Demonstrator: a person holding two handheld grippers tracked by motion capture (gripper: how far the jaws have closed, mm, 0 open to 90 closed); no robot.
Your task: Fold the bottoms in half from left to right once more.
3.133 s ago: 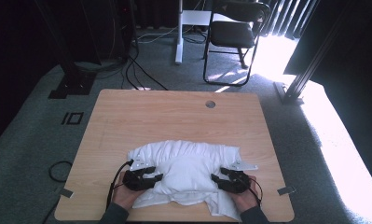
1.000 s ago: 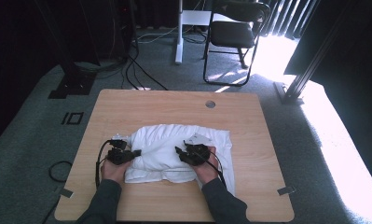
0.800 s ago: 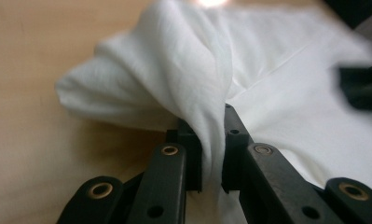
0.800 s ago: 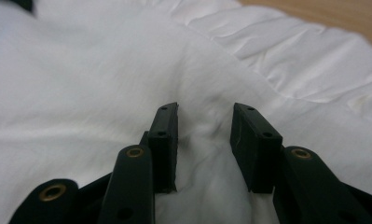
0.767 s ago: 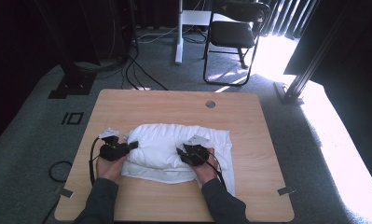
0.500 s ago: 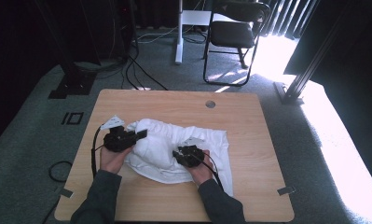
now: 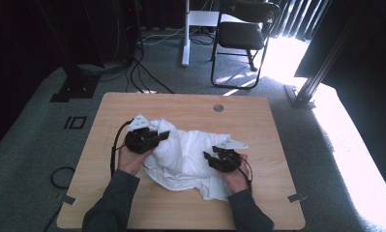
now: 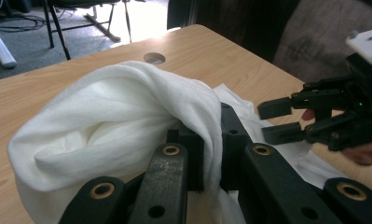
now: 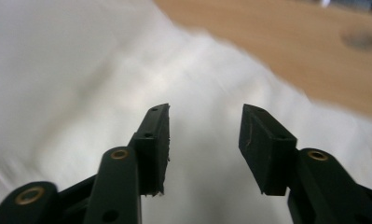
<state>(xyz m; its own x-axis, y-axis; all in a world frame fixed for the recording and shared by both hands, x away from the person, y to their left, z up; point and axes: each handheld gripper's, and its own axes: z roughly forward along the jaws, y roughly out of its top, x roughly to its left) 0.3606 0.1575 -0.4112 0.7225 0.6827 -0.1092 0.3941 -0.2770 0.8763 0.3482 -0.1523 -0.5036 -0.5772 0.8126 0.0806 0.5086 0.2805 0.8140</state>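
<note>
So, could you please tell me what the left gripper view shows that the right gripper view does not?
Left gripper view: the left gripper shut on a fold of the white cloth, the right gripper farther off with jaws apart, and chair legs beyond the table.

Right gripper view: the right gripper's own jaws open above the cloth, nothing between them.

Both: cloth, table and the hole in the tabletop.

No readable text, label, brand, number or sign stands on anything in these views.
</note>
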